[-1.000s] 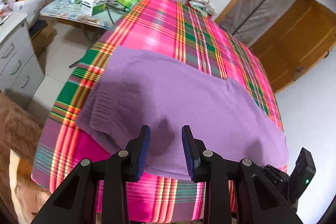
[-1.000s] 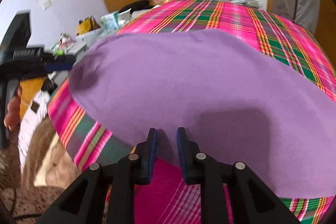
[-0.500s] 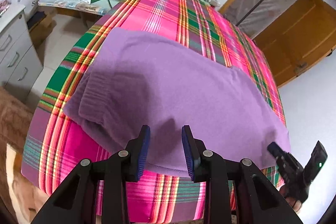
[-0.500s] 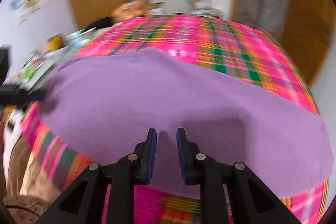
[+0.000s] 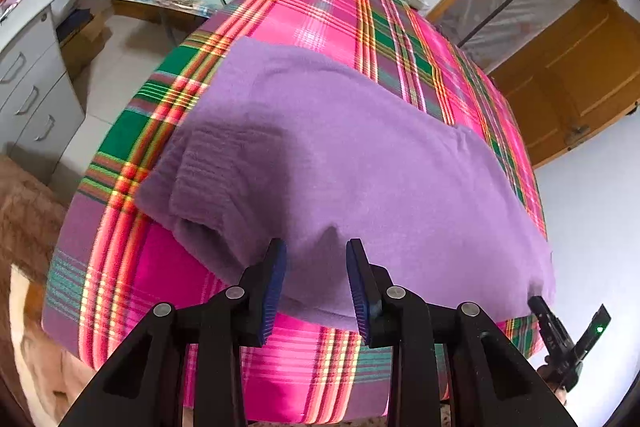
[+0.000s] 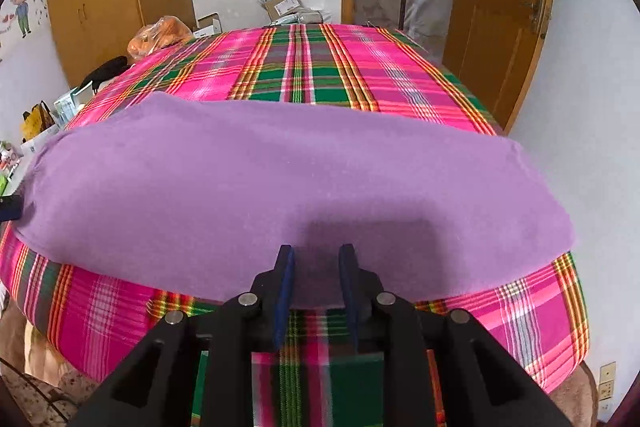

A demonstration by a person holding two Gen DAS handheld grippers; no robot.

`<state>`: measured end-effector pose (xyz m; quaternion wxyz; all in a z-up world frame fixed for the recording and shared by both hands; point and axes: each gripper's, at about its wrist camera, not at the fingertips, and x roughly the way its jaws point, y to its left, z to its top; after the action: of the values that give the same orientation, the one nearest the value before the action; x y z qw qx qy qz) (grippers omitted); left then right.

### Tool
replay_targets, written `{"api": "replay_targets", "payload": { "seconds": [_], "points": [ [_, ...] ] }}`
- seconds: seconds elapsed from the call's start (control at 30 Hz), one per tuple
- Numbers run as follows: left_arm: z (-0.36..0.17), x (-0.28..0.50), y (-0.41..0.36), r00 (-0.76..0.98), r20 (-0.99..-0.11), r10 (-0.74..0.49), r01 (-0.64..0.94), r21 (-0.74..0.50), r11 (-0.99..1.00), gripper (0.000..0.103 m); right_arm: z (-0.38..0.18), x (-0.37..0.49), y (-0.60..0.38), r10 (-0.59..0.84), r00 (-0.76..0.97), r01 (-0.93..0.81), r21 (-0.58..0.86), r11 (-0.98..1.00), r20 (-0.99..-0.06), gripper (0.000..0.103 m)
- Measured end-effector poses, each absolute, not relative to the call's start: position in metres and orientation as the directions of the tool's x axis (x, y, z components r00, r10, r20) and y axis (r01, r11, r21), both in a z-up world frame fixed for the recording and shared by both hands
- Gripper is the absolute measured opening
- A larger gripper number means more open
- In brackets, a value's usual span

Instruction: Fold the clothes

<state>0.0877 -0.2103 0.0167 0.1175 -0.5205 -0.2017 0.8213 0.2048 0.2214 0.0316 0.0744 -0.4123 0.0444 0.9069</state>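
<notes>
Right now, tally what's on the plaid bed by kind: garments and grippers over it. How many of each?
Purple sweater: 1, lying flat on the bed
Grippers: 2, the left gripper and the right gripper, both at the sweater's near edge
Total: 3

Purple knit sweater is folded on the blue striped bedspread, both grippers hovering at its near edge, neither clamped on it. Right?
Not quite: the bedspread is pink and green plaid, not blue striped, as the right wrist view shows. The rest holds: the purple knit sweater lies folded on it, and the left gripper and right gripper, its jaws opening, sit at the near edge with nothing clamped.
</notes>
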Motion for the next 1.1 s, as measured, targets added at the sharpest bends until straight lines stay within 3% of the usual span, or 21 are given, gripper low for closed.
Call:
{"api": "replay_targets", "payload": {
  "seconds": [0.3, 0.53, 0.73, 0.9, 1.1],
  "points": [
    [0.026, 0.096, -0.243, -0.487, -0.780, 0.393, 0.062, -0.479, -0.876, 0.032, 0.057, 0.163, 0.145, -0.100, -0.700, 0.073, 0.069, -0.995, -0.707, 0.029],
    [0.016, 0.099, -0.267, -0.489, -0.787, 0.376, 0.124, -0.490, -0.863, 0.032, 0.052, 0.142, 0.097, -0.183, -0.663, 0.207, 0.057, -0.977, -0.726, 0.030],
    [0.007, 0.102, -0.287, -0.490, -0.791, 0.366, 0.170, -0.498, -0.850, 0.032, 0.032, 0.134, 0.069, -0.241, -0.592, 0.270, 0.093, -0.958, -0.769, 0.031],
    [0.007, 0.101, -0.296, -0.499, -0.786, 0.364, 0.187, -0.507, -0.841, 0.032, 0.027, 0.140, 0.035, -0.400, -0.475, 0.404, 0.210, -0.890, -0.784, 0.031],
    [0.006, 0.098, -0.298, -0.505, -0.775, 0.380, 0.191, -0.529, -0.827, 0.032, 0.036, 0.119, -0.007, -0.409, -0.485, 0.477, 0.157, -0.864, -0.773, 0.031]
  ]
}}
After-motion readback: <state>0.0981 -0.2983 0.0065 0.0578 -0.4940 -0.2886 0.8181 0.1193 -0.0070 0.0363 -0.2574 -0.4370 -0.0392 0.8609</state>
